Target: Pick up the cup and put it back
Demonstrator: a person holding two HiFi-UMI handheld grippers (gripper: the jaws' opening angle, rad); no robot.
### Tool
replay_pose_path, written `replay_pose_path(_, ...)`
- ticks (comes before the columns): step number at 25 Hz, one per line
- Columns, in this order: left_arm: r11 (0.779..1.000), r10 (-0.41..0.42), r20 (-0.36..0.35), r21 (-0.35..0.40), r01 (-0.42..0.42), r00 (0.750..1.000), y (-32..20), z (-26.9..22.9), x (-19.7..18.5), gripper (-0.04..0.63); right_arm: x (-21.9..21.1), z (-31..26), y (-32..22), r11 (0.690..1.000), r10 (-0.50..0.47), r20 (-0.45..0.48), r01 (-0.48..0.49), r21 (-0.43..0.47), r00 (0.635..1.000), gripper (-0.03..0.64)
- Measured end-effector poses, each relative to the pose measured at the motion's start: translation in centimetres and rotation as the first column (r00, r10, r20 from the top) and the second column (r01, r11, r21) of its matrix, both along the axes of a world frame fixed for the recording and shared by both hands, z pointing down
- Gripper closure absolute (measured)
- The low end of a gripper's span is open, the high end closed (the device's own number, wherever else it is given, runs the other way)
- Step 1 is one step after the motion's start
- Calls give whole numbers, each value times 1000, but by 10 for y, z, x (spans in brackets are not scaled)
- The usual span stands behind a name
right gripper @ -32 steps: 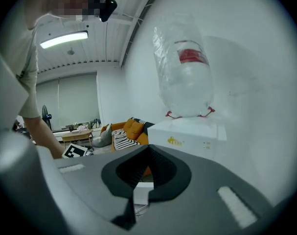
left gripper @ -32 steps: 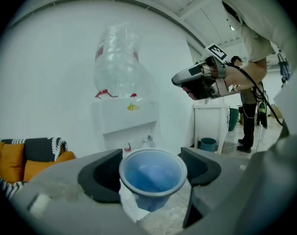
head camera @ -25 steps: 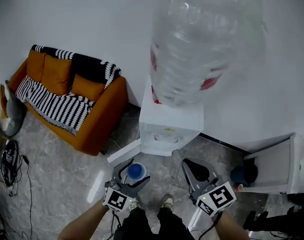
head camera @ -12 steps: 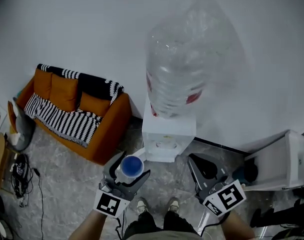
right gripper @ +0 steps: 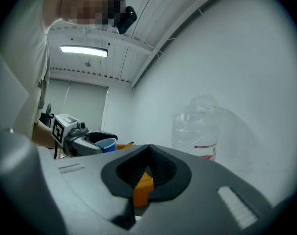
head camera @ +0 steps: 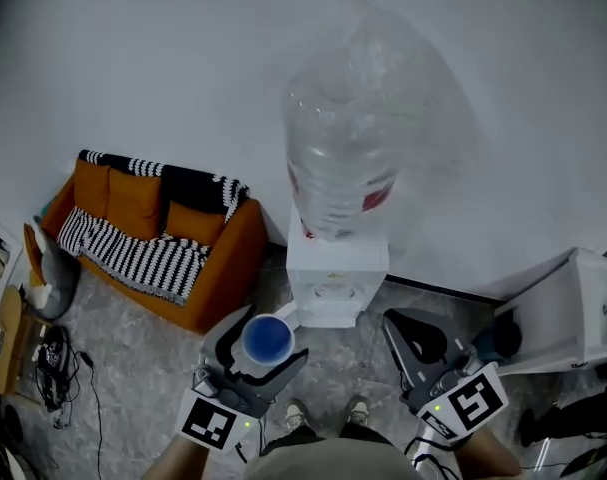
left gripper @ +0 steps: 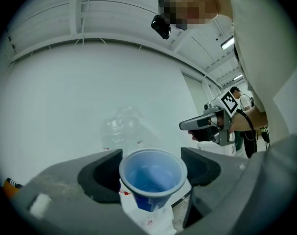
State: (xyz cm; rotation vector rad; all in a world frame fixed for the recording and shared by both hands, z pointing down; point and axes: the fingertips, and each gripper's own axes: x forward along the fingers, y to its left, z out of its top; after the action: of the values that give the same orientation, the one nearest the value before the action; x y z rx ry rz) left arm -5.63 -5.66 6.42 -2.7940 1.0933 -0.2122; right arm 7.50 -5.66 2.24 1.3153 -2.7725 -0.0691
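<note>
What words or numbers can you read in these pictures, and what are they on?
No text here can be read.
Red label on the water bottle: too blurred to read.
Small mark on the dispenser front: too small to read.
Left marker cube and right marker cube: black-and-white square patterns, no letters.
Blue cup: no print visible.

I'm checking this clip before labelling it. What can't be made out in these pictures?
Head view: dispenser taps, too small.
Head view: white cabinet, cut off by the right edge.
Left gripper view: left gripper contact with the cup, hidden under its rim.
Right gripper view: dispenser below the bottle, hidden behind the shut right gripper.
</note>
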Motion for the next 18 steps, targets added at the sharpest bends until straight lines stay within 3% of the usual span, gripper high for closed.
replay_pose_path(2, 1000, -7, 13, -4, 7, 1000, 5, 2, 1, 207, -2, 0, 5, 1000, -6, 8, 6, -6, 1000, 614)
replay_pose_path(6, 996, -46, -26, -81, 44, 999, 13, 13, 0, 207, -4, 6, 13, 999, -10, 16, 11, -31, 1000, 614)
replay_pose_path(18, 996, -52, -2, -71, 52, 999, -9, 19, 8, 207, 3, 28, -8, 996, 13, 24, -11, -84, 1000, 614)
